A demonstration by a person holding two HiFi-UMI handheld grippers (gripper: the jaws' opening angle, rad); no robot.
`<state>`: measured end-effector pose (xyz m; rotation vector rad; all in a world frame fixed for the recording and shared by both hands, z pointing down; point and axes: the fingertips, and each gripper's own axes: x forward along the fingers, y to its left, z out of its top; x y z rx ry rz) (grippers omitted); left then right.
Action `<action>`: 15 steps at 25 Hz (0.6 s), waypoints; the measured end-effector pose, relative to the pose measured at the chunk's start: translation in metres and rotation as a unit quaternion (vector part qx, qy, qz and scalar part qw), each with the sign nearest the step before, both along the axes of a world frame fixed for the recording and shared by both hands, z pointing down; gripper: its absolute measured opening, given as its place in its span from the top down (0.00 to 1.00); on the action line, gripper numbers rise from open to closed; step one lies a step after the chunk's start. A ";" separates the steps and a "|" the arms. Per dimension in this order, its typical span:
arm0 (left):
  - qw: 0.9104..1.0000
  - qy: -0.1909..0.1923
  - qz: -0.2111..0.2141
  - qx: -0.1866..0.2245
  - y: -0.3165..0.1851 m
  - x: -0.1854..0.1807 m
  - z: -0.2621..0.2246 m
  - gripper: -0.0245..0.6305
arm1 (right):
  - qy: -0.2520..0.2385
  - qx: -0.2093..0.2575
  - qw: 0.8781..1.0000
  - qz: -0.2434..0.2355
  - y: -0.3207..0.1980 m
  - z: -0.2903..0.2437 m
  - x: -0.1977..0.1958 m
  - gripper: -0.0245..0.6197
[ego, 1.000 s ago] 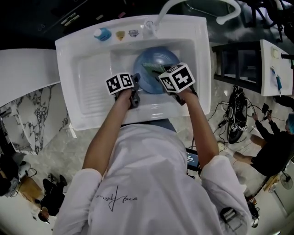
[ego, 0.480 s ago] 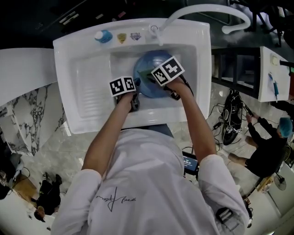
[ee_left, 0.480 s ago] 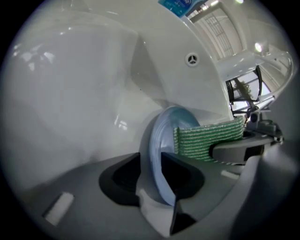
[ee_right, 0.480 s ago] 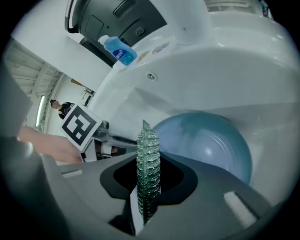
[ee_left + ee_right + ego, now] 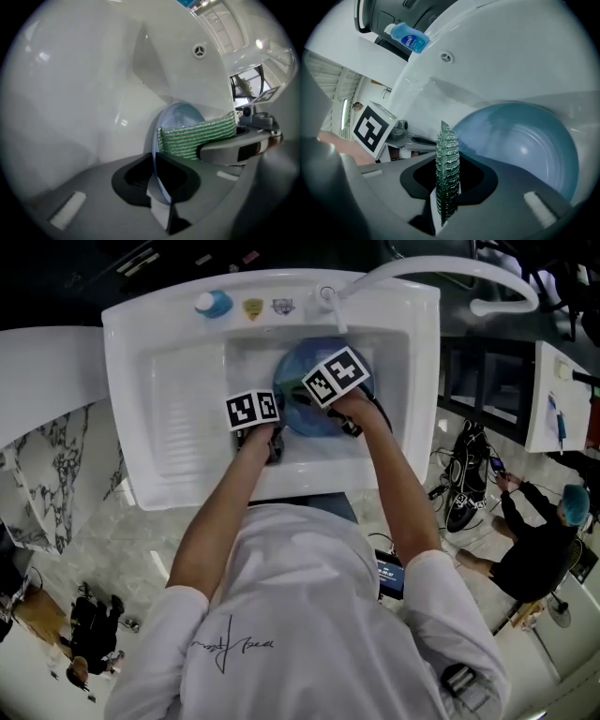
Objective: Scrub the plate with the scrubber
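From the head view, the blue plate (image 5: 314, 420) stands tilted in the basin of the white sink (image 5: 412, 381). The left claw (image 5: 276, 427) is at its left rim and the right claw (image 5: 314, 395) is over its middle.

In the left gripper view, the left claw's jaws have just been closing, and the plate's thin rim now runs straight between them, pinched. The green scrubber (image 5: 197, 136) lies across the plate's face beyond; contact cannot be told.

In the right gripper view, the right claw is clamped on the scrubber, which stands edge-on with its long axis upright. The plate's hollow face spreads ahead and to the right, just beside it. The right hand is therefore the nearer to the working surface. The stroke probably calls for sweeping the scrubber rightward across that face.
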<state>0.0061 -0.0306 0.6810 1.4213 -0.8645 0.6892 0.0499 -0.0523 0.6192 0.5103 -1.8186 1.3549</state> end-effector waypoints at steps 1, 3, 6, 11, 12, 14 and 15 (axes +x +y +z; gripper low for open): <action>1.000 0.001 0.001 0.000 0.000 0.000 0.000 0.85 | 0.002 0.000 1.000 0.000 0.000 0.003 -0.001 0.88; 1.000 0.004 -0.002 -0.001 -0.001 0.000 0.000 0.85 | 0.007 0.003 1.000 0.009 -0.004 0.009 0.000 0.88; 1.000 0.009 -0.004 -0.003 0.000 0.001 0.000 0.85 | 0.012 0.003 1.000 0.027 -0.010 0.016 0.002 0.88; 1.000 0.008 -0.002 -0.002 0.000 -0.001 0.000 0.85 | 0.017 0.007 0.999 0.027 -0.015 0.023 0.005 0.88; 1.000 0.008 -0.002 -0.002 -0.001 -0.001 0.000 0.85 | 0.017 0.009 0.999 0.027 -0.016 0.024 0.006 0.88; 1.000 0.008 -0.002 -0.002 0.000 -0.001 0.000 0.85 | 0.020 0.018 0.999 0.027 -0.020 0.025 0.009 0.87; 1.000 0.008 -0.002 -0.002 0.000 -0.001 0.000 0.85 | 0.023 0.023 0.999 0.027 -0.022 0.026 0.010 0.87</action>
